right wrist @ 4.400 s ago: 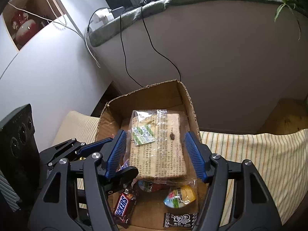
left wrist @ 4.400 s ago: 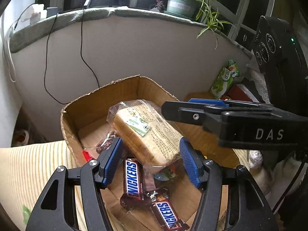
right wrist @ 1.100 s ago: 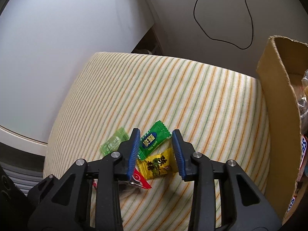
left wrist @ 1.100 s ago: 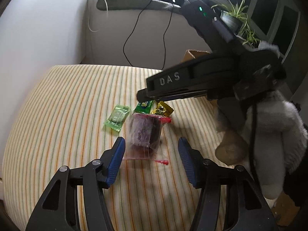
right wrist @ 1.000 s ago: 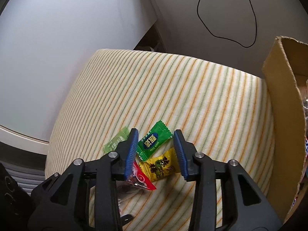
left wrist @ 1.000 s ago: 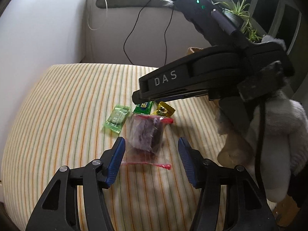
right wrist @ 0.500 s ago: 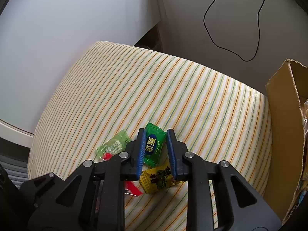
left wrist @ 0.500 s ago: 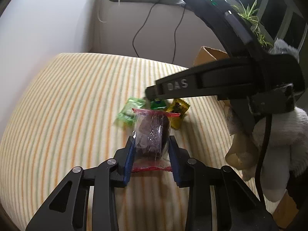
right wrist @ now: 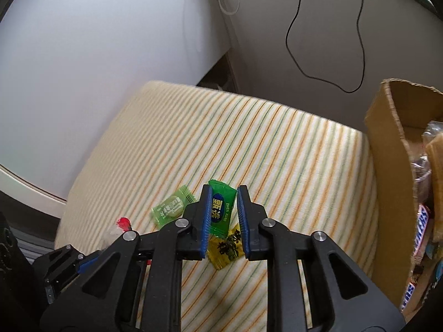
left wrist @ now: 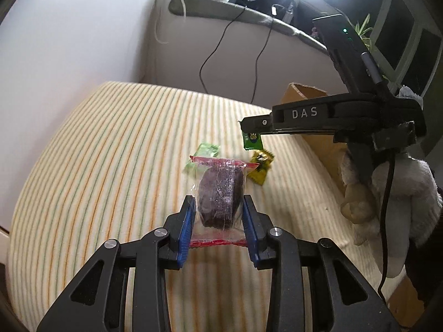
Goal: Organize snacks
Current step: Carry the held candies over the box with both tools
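Clear red-edged packet [left wrist: 219, 193] shows a dark, wrinkled snack inside.

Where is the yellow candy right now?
In the right wrist view the yellow candy lies on the striped cushion, just below the dark green candy in the right gripper.

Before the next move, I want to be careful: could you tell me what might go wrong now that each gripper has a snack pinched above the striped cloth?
1. The left gripper holds the dark snack in its clear wrapper by slippery film; it may slide out.
2. The right gripper pinches only the dark green candy by its edges; it could twist free.
3. The two grippers are close together, so they may collide heading for the cardboard box.
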The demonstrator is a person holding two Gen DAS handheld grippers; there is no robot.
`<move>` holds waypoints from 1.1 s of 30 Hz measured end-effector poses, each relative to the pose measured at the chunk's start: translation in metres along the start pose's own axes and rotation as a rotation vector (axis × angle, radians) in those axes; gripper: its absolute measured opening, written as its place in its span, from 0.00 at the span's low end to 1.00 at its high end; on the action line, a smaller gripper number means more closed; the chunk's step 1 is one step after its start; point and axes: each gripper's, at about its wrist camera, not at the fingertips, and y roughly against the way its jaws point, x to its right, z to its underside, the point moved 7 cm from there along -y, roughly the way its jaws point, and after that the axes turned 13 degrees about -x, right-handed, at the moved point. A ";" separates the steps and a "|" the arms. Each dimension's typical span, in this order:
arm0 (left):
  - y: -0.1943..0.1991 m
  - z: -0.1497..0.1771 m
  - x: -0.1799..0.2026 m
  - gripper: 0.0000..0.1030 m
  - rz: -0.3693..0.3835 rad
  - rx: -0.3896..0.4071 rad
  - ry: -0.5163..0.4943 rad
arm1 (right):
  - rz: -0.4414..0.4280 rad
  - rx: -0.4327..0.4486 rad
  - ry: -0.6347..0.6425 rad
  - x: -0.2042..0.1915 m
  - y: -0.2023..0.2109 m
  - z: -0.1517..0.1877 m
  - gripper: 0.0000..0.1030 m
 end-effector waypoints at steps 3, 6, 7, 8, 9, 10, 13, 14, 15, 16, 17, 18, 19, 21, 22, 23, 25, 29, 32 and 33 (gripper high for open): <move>0.008 -0.001 0.011 0.31 0.004 0.014 -0.018 | -0.013 0.034 -0.002 0.005 0.020 0.003 0.18; 0.012 -0.006 0.021 0.31 0.016 0.030 -0.036 | -0.020 0.068 -0.001 0.015 0.045 0.010 0.18; 0.013 -0.008 0.025 0.31 0.020 0.033 -0.040 | -0.023 0.078 0.000 0.016 0.052 0.012 0.18; 0.015 -0.010 0.029 0.31 0.026 0.035 -0.043 | -0.020 0.090 0.005 0.019 0.060 0.015 0.18; 0.016 -0.012 0.035 0.31 0.031 0.038 -0.053 | -0.014 0.100 0.009 0.021 0.068 0.018 0.18; 0.017 -0.011 0.041 0.31 0.035 0.041 -0.061 | -0.007 0.109 0.014 0.023 0.073 0.021 0.18; 0.015 -0.016 0.060 0.31 0.050 0.046 -0.089 | 0.013 0.132 0.021 0.031 0.085 0.027 0.18; 0.011 -0.021 0.064 0.31 0.052 0.047 -0.096 | 0.018 0.139 0.018 0.037 0.090 0.031 0.18; 0.012 -0.022 0.071 0.31 0.056 0.048 -0.109 | 0.020 0.144 0.014 0.041 0.094 0.035 0.18; 0.016 -0.018 0.074 0.31 0.059 0.051 -0.120 | 0.023 0.148 0.011 0.047 0.098 0.038 0.18; 0.013 -0.024 0.078 0.31 0.061 0.051 -0.128 | 0.026 0.154 0.004 0.054 0.103 0.043 0.18; 0.015 -0.024 0.084 0.31 0.064 0.053 -0.138 | 0.027 0.158 -0.001 0.059 0.106 0.046 0.18; 0.015 -0.026 0.090 0.31 0.065 0.055 -0.148 | 0.027 0.164 -0.010 0.064 0.108 0.050 0.18; 0.015 -0.029 0.102 0.31 0.068 0.058 -0.168 | 0.032 0.178 -0.028 0.077 0.116 0.060 0.18; 0.015 -0.030 0.107 0.31 0.070 0.060 -0.177 | 0.032 0.183 -0.035 0.083 0.120 0.064 0.18; 0.015 -0.032 0.111 0.31 0.071 0.061 -0.183 | 0.032 0.190 -0.046 0.091 0.126 0.069 0.18; 0.014 -0.035 0.122 0.31 0.076 0.063 -0.200 | 0.030 0.201 -0.063 0.102 0.134 0.076 0.18; 0.010 -0.042 0.143 0.31 0.085 0.065 -0.229 | 0.037 0.229 -0.096 0.126 0.152 0.088 0.18; 0.007 -0.045 0.160 0.31 0.098 0.064 -0.252 | 0.048 0.238 -0.113 0.141 0.157 0.095 0.18; 0.007 -0.043 0.165 0.31 0.102 0.064 -0.262 | 0.052 0.240 -0.121 0.147 0.158 0.097 0.18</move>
